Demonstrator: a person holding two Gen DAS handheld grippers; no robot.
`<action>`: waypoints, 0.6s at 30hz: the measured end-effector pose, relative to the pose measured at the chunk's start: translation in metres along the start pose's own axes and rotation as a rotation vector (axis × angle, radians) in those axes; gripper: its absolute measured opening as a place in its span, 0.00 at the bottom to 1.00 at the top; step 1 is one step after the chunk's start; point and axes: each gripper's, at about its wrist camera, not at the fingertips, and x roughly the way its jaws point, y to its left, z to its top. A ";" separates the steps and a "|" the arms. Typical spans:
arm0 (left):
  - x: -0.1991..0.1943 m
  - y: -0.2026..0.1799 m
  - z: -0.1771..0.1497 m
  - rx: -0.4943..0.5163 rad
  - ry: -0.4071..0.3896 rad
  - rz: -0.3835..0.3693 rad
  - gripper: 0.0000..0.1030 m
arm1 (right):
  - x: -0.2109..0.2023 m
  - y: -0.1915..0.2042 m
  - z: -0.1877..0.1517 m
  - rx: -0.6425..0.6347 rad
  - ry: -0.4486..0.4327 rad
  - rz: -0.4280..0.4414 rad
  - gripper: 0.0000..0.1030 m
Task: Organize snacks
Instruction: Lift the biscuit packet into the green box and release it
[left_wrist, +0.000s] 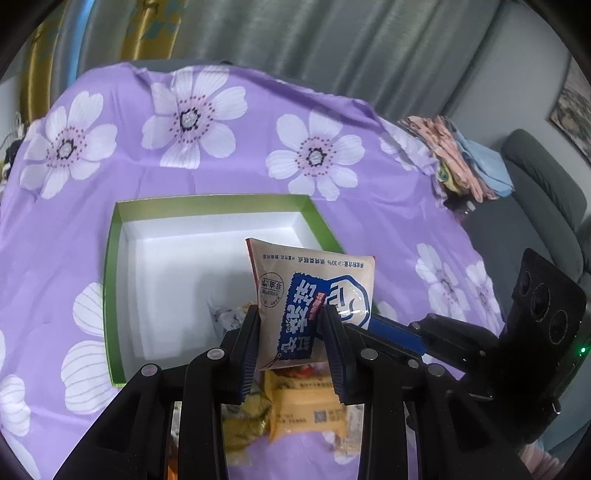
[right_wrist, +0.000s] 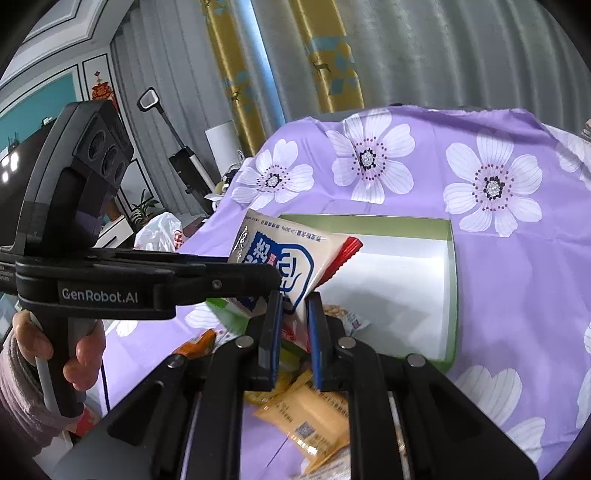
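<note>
Beige snack packet (left_wrist: 310, 295) upright, long axis vertical, print inverted, clamped by left gripper (left_wrist: 291, 343) and right gripper (right_wrist: 295, 328).

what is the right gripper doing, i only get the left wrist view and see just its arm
Observer: The right gripper is pinched on the packet's lower edge.
Operator: same packet the left gripper has
Observer: It looks so. A red flap sticks out behind it, so there may be a second one.
Operator: anything else out of my view
Observer: A white bag lies beyond the cloth's left edge.
</note>
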 end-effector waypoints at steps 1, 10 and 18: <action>0.005 0.003 0.002 -0.010 0.005 0.004 0.32 | 0.005 -0.002 0.001 0.003 0.007 -0.001 0.14; 0.039 0.029 0.001 -0.092 0.063 0.038 0.32 | 0.045 -0.011 0.001 0.017 0.088 -0.027 0.14; 0.048 0.042 -0.004 -0.139 0.085 0.062 0.32 | 0.063 -0.009 0.000 -0.010 0.137 -0.066 0.15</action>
